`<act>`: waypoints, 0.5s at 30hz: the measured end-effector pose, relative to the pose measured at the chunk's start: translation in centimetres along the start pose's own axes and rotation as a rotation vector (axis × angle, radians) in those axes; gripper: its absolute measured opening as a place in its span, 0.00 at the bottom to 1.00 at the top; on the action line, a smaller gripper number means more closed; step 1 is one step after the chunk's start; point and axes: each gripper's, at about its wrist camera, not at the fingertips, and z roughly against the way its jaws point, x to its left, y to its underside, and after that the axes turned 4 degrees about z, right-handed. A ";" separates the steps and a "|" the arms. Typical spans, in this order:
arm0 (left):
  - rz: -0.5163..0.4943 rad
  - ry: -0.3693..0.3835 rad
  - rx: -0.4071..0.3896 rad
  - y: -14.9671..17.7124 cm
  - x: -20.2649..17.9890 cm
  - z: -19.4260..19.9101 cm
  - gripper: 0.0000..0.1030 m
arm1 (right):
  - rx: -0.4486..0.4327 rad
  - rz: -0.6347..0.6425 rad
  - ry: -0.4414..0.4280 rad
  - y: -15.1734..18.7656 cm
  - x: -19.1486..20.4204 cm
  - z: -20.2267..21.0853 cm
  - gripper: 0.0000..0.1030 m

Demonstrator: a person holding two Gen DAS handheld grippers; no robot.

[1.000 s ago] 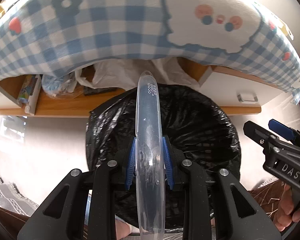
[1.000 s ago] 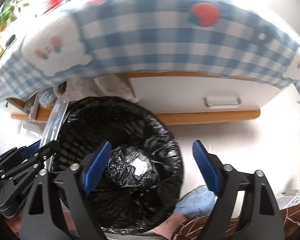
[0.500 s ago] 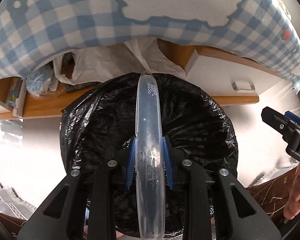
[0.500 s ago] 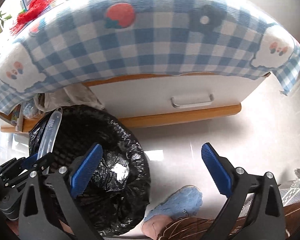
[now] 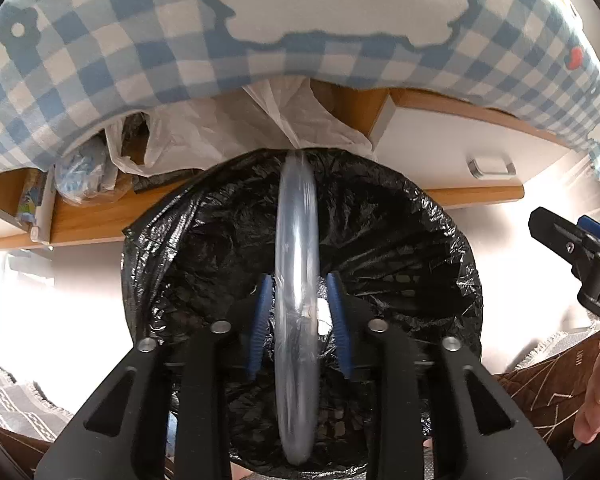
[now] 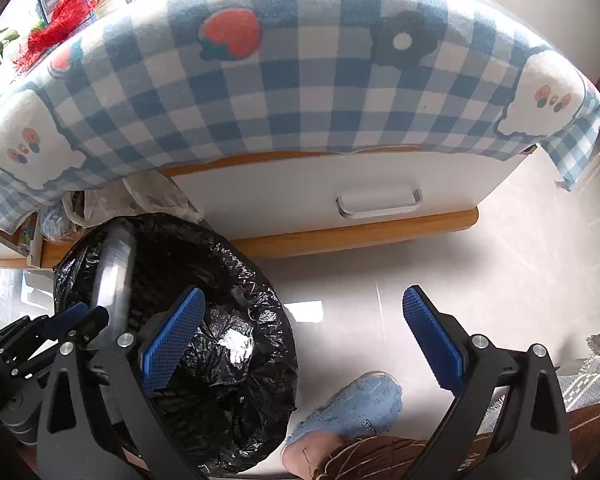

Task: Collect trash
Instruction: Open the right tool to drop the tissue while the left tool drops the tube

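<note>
A round bin lined with a black bag (image 5: 400,240) stands on the floor under the table; it also shows in the right wrist view (image 6: 228,360). My left gripper (image 5: 298,312) is over the bin, its blue pads apart from a clear plastic lid (image 5: 296,272) that stands edge-on and blurred between them. The lid (image 6: 114,276) and the left gripper (image 6: 72,320) show at the left of the right wrist view. My right gripper (image 6: 300,336) is open and empty, above the floor to the right of the bin. White crumpled trash (image 6: 236,346) lies in the bin.
A table with a blue checked cloth (image 6: 300,92) overhangs the bin, with a white drawer (image 6: 380,200) below. Plastic bags (image 5: 204,136) sit on the shelf behind the bin. A foot in a blue slipper (image 6: 356,408) is on the floor.
My left gripper's pads have parted from the clear lid, which now looks blurred over the bin. My right gripper has drifted further right, away from the bin.
</note>
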 end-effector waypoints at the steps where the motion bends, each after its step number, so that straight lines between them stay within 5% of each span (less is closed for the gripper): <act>1: 0.003 -0.002 -0.011 -0.1 0.1 0.3 0.40 | -0.005 0.000 0.001 0.0 0.1 0.2 0.92; 15: 0.054 -0.008 -0.129 -0.6 2.0 6.0 0.79 | -0.099 0.029 -0.035 -0.9 1.3 4.7 0.92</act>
